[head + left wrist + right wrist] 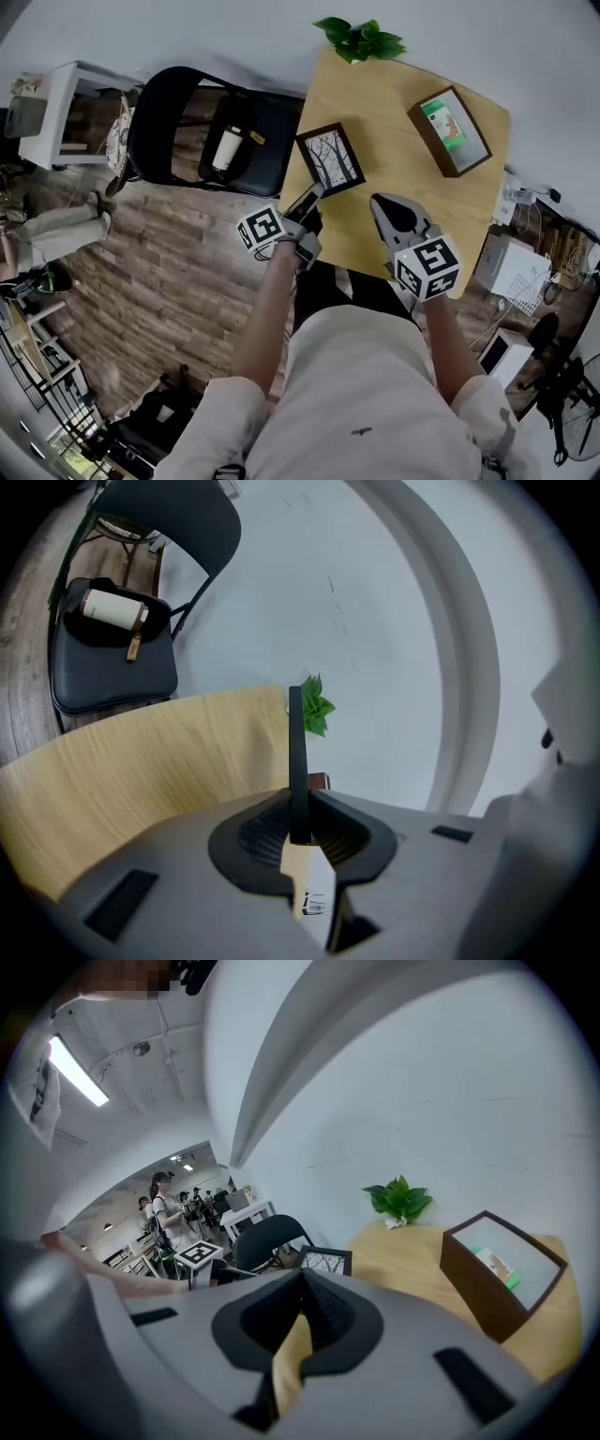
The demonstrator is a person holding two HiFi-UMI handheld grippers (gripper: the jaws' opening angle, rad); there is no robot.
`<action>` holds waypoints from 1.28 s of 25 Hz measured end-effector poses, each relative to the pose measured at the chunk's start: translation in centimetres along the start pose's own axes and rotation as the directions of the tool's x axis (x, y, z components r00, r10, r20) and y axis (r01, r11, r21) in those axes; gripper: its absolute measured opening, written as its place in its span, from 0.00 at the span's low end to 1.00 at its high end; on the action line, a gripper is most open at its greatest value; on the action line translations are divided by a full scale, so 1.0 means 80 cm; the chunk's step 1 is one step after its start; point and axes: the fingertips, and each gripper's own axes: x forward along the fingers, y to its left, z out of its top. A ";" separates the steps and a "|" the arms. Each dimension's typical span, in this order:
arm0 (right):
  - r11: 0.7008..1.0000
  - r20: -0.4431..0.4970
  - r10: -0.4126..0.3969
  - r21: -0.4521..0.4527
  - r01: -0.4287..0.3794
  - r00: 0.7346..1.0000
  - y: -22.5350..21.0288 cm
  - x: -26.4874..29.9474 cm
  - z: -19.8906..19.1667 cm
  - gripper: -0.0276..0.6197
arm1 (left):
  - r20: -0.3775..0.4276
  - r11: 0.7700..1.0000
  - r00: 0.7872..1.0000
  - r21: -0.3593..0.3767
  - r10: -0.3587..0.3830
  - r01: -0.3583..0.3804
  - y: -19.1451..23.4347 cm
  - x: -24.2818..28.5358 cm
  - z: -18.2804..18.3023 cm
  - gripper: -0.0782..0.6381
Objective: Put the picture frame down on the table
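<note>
Left hand-held gripper (308, 200) is clamped on the near left edge of the picture frame (330, 159). In the left gripper view its two dark pads press either side of the frame (296, 752), which shows edge-on there as a thin black strip rising straight up out of the jaws. From above, the frame is a small rectangle with a narrow black border around a pale print of bare, dark tree branches. It is tilted over the near left part of the light wooden counter (394, 178), and none of the views shows whether its lower edge touches the wood. The right gripper view catches the same frame (325, 1262) from the side, leaning with the print facing up. The right hand-held gripper (382, 208) hovers just right of it over the counter's near edge. Its jaws are together at the tips (302, 1283) and grip nothing. Further right on the counter sits a dark brown open box (429, 137) with something green and white inside, and a leafy green plant (361, 39) stands at the far edge by the white wall. Left of the counter is a black folding chair (164, 122) with a white bottle (228, 147) lying on its seat.
</note>
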 end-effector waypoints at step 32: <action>0.997 -0.090 0.055 -0.046 -0.059 0.994 -0.033 0.021 -0.032 0.04 | 0.014 0.995 0.995 0.013 0.098 -0.098 0.073 0.037 -0.012 0.19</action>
